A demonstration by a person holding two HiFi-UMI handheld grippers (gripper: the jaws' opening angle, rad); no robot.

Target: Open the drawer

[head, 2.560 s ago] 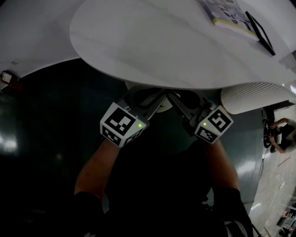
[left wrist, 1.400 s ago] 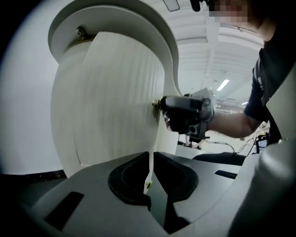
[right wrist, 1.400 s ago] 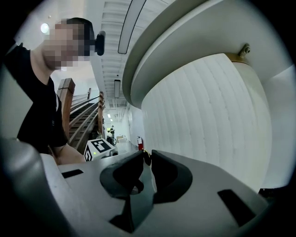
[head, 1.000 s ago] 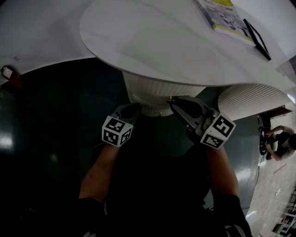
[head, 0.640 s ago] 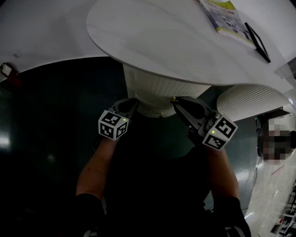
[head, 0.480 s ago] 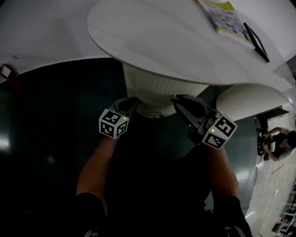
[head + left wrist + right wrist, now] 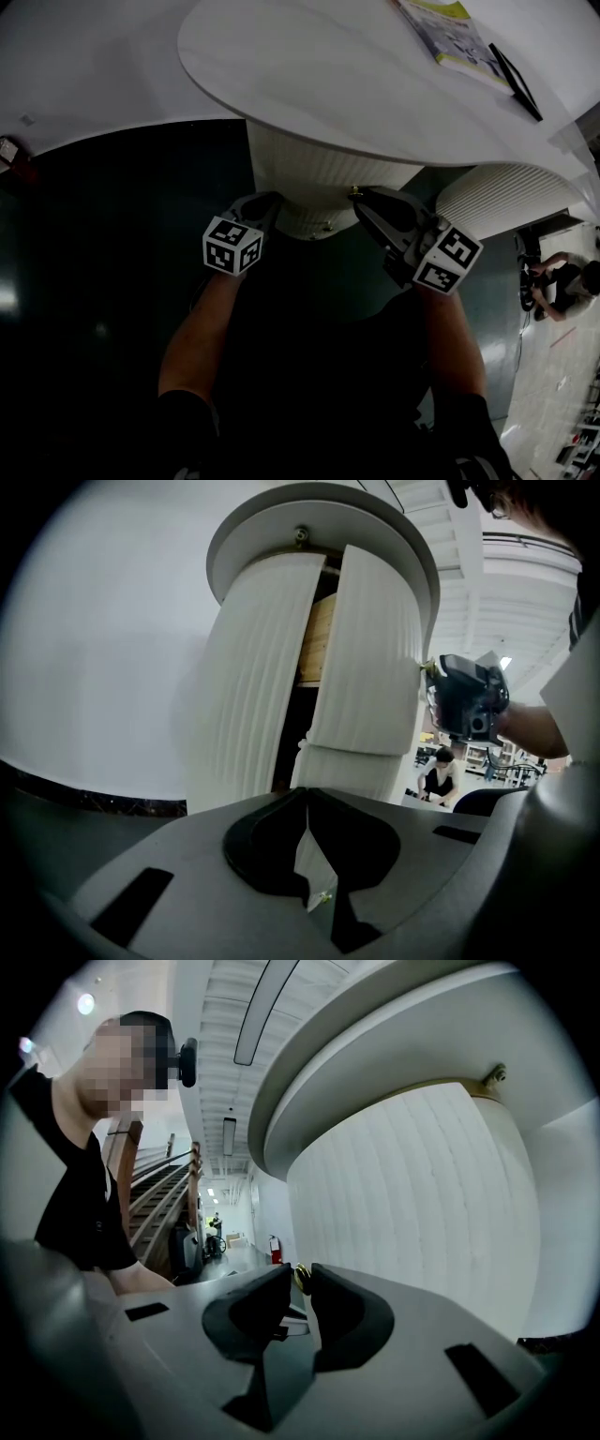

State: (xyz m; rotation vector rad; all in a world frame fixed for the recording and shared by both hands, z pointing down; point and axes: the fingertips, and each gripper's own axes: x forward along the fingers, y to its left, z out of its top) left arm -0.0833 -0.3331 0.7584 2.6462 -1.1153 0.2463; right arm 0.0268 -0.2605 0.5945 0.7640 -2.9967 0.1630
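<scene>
The drawer [image 7: 366, 667] is a curved, ribbed white front set in the ribbed pedestal [image 7: 248, 686] under the round white tabletop [image 7: 328, 75]. In the left gripper view it stands out from the pedestal's curve, leaving a dark gap down its left edge where a pale wooden side [image 7: 317, 639] shows. A small brass knob [image 7: 301, 1277] sits on the drawer's face.

Against the head view of some two and a half seconds ago, far more of the ribbed pedestal shows below the tabletop's rim. Both grippers, then tucked in under that rim, now sit clear in front of it. Over the last second the right gripper has kept its place at the knob, while the left has shifted only a little along the pedestal's foot.

The right gripper [image 7: 298, 1281] is closed down narrow on the knob — its two dark pads sit tight on either side of it. The left gripper [image 7: 305, 794] has its jaws brought together at the tips with nothing between them. It is aimed at the lower part of the drawer front, just beside it; contact cannot be made out.
</scene>
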